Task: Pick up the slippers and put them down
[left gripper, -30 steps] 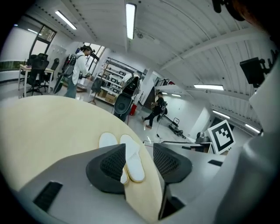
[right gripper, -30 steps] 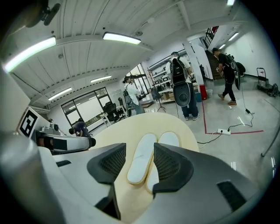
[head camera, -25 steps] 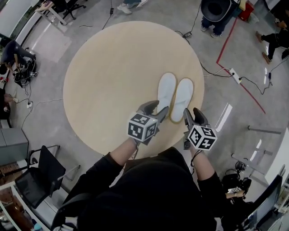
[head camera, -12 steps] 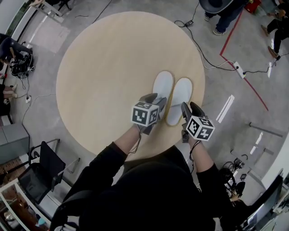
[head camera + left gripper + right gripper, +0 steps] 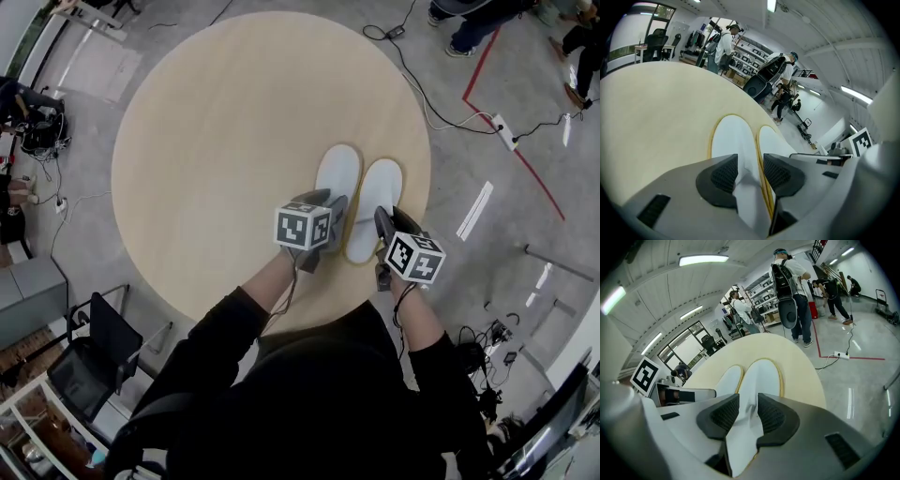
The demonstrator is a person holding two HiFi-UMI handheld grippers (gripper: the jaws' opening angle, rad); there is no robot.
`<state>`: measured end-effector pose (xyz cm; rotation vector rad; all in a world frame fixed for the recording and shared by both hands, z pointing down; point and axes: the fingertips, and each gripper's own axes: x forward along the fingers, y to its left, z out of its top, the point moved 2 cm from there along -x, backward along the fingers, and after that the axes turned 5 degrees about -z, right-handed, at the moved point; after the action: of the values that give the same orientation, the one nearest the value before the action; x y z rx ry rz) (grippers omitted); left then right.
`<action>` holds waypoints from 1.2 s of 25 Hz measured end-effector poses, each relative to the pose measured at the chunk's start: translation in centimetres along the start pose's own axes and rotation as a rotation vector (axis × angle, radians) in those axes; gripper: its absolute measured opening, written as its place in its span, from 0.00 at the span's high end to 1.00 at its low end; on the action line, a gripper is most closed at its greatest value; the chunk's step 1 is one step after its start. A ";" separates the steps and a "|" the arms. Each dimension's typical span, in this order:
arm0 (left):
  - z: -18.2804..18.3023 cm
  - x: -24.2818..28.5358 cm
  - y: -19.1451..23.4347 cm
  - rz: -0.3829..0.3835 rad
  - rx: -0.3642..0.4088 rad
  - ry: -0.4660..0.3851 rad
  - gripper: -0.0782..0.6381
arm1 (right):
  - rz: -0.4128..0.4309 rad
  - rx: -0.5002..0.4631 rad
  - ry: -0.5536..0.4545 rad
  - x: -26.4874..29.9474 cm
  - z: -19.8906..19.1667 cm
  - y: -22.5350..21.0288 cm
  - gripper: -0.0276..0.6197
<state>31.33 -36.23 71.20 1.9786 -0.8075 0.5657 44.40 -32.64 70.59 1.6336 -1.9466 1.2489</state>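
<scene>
My left gripper (image 5: 750,168) is clamped on the heel end of the left slipper (image 5: 336,178). Its ribbed dark pads (image 5: 724,176) pinch a fold of white fabric that stands up creased between them. My right gripper (image 5: 748,409) mirrors it on the right slipper (image 5: 378,192): its jaws have just been closing, and the heel fabric now sits squeezed between the pads, so I read both as gripping. What the lift turns on is the lie of the pair. The slippers are side by side and close together, their long axes parallel and running straight away from me. The heels are at my grippers and the rounded toes point toward the middle of the desk (image 5: 216,141). Each hand is on its own nearer slipper, so nothing crosses over. The slippers look thin and soft, flat white cloth trimmed in pale yellow round the sole, with long oval outlines. I judge they will sag from the heel once they leave the surface, toes dragging last, so both need to rise together and high enough to clear. The desk under them is a round, smooth, pale wood-toned top, matte and bare around the pair. They sit toward its near right edge.
</scene>
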 end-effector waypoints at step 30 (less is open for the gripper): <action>0.3 -9.6 -2.2 -0.052 -0.139 -0.194 0.84 | 0.164 0.043 -0.075 -6.1 1.5 5.7 0.91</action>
<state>26.44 -32.57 63.47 1.9389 -0.8866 0.2825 41.52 -30.07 63.09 1.5889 -2.1514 1.3154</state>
